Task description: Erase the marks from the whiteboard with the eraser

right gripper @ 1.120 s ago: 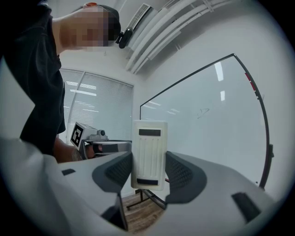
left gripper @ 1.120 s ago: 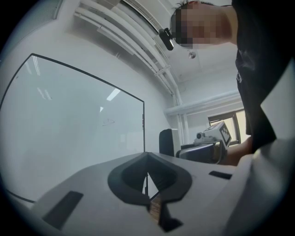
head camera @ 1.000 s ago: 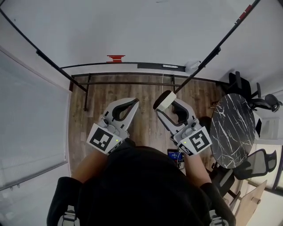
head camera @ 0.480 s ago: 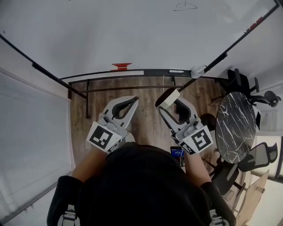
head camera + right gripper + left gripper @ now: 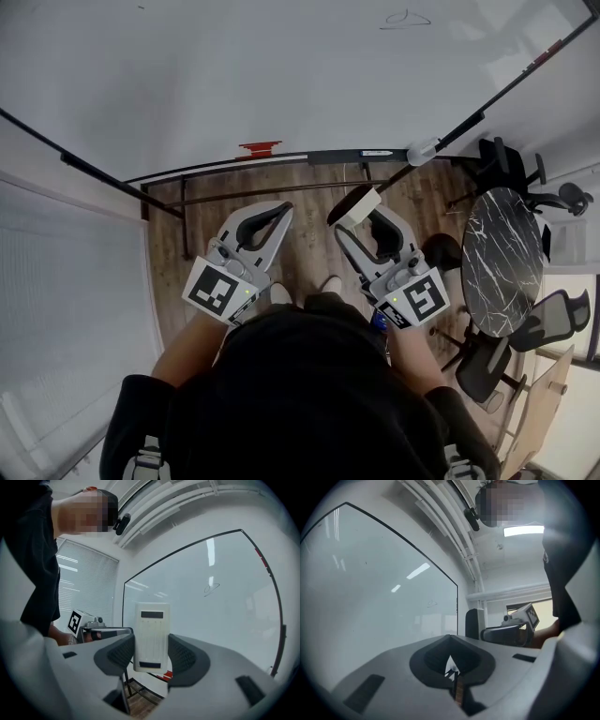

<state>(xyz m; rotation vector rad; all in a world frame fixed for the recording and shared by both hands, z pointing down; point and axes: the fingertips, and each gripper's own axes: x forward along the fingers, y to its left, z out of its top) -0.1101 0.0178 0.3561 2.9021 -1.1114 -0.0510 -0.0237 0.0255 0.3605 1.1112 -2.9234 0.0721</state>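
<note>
Eraser (image 5: 354, 204) slightly nearer whiteboard (image 5: 281, 66)

Whiteboard (image 5: 281, 75) cut off at head view's top edge, small mark (image 5: 405, 19) too tiny to read

White eraser (image 5: 151, 637), white whiteboard (image 5: 281, 66), white-veined black table (image 5: 502, 262)

Room: wood floor, white walls, blinds down.
Brown wood-plank floor (image 5: 309, 202). Round black table (image 5: 502, 258) with white marble veining at right; black office chairs just beside it, one on the far side (image 5: 514, 167), one on the near side (image 5: 548, 326). Slatted window blind (image 5: 89, 578) lowered, daylight showing through the slats. White wall (image 5: 511, 578). One rectangular ceiling panel (image 5: 524, 530), lit. White pipes (image 5: 457, 536) run along the ceiling edge.
</note>
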